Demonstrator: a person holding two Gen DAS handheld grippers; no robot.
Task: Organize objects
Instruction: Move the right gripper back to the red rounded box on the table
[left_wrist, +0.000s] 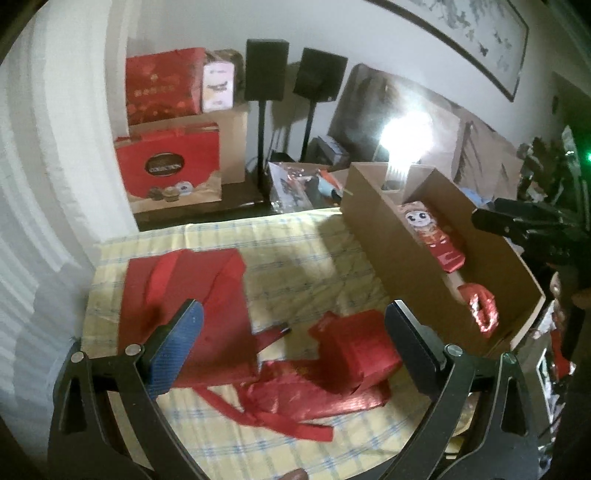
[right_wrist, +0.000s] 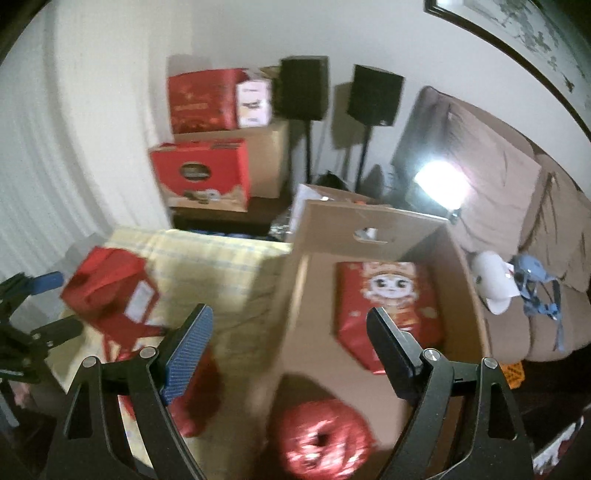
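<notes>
Red folded bag (left_wrist: 354, 354) lies on yellow checked cloth (left_wrist: 295, 258), between tips of your left gripper (left_wrist: 293, 332), nearer right finger; jaws wide apart, gripping nothing. Flat red bag (left_wrist: 184, 295) beyond left finger. Your right gripper (right_wrist: 290, 332) hangs over left wall of cardboard box (right_wrist: 295, 314), spread wide, empty. Inside box: cartoon-figure packet (right_wrist: 384, 295), shiny red bundle (right_wrist: 321, 439).
</notes>
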